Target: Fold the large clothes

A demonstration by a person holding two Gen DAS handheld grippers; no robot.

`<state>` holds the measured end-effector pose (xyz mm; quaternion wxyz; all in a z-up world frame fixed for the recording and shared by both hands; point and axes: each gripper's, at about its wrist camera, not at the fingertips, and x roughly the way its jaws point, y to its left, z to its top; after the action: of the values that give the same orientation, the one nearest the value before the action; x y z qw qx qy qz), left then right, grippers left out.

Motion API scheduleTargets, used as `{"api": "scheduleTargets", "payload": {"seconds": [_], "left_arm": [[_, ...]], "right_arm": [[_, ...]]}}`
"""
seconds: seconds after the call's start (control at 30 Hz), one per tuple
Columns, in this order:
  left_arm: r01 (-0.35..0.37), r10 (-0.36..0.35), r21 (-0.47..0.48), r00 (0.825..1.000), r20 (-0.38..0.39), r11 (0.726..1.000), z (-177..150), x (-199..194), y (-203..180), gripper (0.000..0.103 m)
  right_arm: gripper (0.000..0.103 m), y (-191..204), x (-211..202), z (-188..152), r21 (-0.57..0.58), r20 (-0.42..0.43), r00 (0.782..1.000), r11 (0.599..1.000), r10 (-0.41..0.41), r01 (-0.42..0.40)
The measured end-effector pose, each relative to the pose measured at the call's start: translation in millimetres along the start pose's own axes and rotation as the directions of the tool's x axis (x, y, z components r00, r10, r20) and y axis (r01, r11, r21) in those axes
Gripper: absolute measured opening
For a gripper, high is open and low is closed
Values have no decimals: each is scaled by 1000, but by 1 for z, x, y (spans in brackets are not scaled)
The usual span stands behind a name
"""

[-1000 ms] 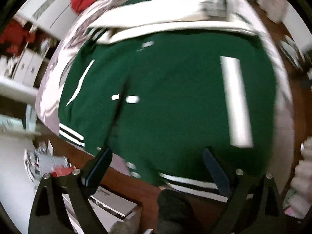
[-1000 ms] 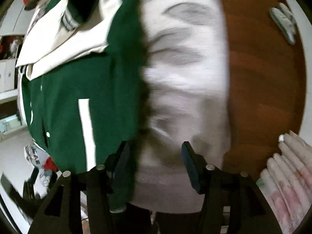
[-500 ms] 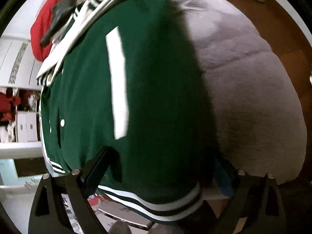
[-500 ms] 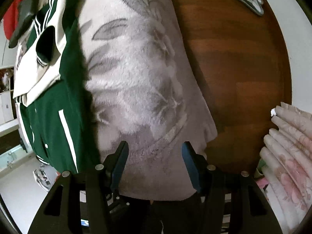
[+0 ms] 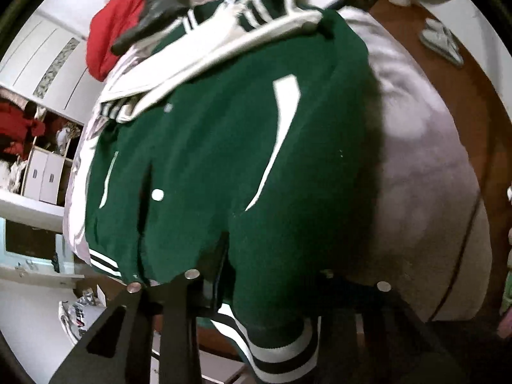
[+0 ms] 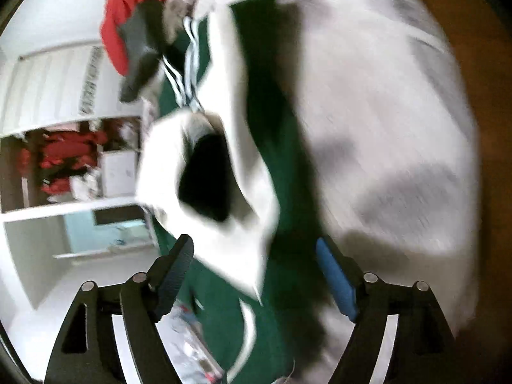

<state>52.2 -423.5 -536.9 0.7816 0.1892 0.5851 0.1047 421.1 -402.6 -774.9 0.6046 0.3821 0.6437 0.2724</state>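
A green varsity jacket (image 5: 224, 166) with white sleeves and striped ribbed hem lies on a grey leaf-patterned blanket (image 5: 425, 172). My left gripper (image 5: 265, 291) is shut on the jacket's bottom hem, with green cloth bunched between the jaws and the striped band (image 5: 278, 352) hanging below. My right gripper (image 6: 256, 275) is open above the jacket (image 6: 278, 172), over its white sleeve (image 6: 230, 160) near the collar end. Nothing is between its fingers. The right wrist view is blurred by motion.
A red garment (image 5: 108, 35) and a dark grey item (image 5: 153, 12) lie at the far end of the bed. Brown wood floor (image 5: 480, 73) with slippers (image 5: 441, 41) lies to the right. Shelves and a cabinet (image 5: 38, 166) stand at left.
My left gripper has closed on the jacket's hem. My right gripper has swung from the blanket's right side to over the jacket's white sleeve and has opened wider.
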Motion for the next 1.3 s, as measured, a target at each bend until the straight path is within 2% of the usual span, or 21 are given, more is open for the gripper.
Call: {"api": "scheduleTargets", "payload": {"seconds": [0.13, 0.2, 0.27, 0.3, 0.33, 0.43, 0.57, 0.67, 0.77, 0.87, 0.93, 1.0, 1.07, 1.1, 1.13, 1.17, 1.2, 1.23, 1.27, 1.3], "left_arm": [[10, -10, -18, 1000, 19, 1000, 5, -10, 16, 28], [24, -23, -26, 999, 23, 999, 9, -7, 24, 28], [49, -47, -51, 998, 33, 997, 11, -10, 37, 28], [56, -54, -61, 998, 37, 997, 11, -12, 42, 27], [75, -72, -80, 996, 44, 994, 12, -14, 54, 27], [132, -125, -128, 990, 59, 983, 12, -21, 87, 27], [247, -232, -240, 969, 89, 939, 10, -33, 161, 27], [320, -304, -353, 947, 101, 879, 4, -32, 232, 26], [386, -387, -488, 916, 104, 783, -7, -8, 307, 26], [420, -460, -610, 882, 101, 672, -26, 45, 373, 26], [421, -498, -658, 864, 80, 625, -39, 86, 402, 27], [426, -546, -725, 834, 83, 541, -58, 133, 432, 28], [429, -601, -756, 797, 60, 494, -73, 173, 448, 35], [427, -631, -787, 773, 62, 445, -86, 195, 459, 42], [420, -652, -808, 756, 59, 414, -97, 207, 467, 48], [415, -663, -827, 746, 71, 378, -107, 213, 476, 50], [417, -662, -846, 742, 107, 331, -121, 214, 491, 52], [412, -655, -854, 746, 117, 317, -129, 213, 500, 52], [390, -644, -867, 758, 109, 312, -143, 212, 512, 51], [392, -647, -873, 752, 122, 291, -153, 210, 520, 51]], "right_arm": [[87, -6, 35, 40, 88, -5, 999, 995, 53, -53], [87, -7, 54, 47, 129, -50, 998, 991, 37, -30], [84, 4, 63, 47, 129, -47, 999, 992, 21, -15], [59, 10, 67, 45, 126, -53, 999, 992, 5, 2], [21, 19, 71, 43, 117, -69, 997, 993, -15, 23], [17, 51, 72, 38, 111, -57, 996, 991, -70, 76], [15, 125, 59, 36, 75, -10, 995, 993, -96, 97], [15, 203, 61, 38, 27, 11, 989, 989, -146, 145], [15, 270, 91, 45, 7, -3, 973, 973, -229, 229], [15, 342, 161, 55, -38, -22, 946, 946, -324, 323], [14, 373, 209, 62, -61, -42, 925, 925, -377, 374], [14, 402, 274, 67, -94, -61, 895, 895, -442, 436], [16, 416, 339, 68, -145, -80, 854, 853, -515, 501], [19, 417, 360, 67, -160, -93, 836, 837, -541, 523], [29, 417, 386, 67, -183, -118, 812, 817, -571, 547], [40, 416, 398, 67, -179, -130, 804, 811, -580, 557], [47, 414, 405, 65, -153, -138, 819, 829, -557, 538], [59, 405, 401, 61, -143, -151, 836, 849, -527, 509], [64, 404, 398, 56, -134, -178, 863, 881, -472, 454], [64, 402, 391, 50, -127, -205, 887, 910, -413, 394]]}}
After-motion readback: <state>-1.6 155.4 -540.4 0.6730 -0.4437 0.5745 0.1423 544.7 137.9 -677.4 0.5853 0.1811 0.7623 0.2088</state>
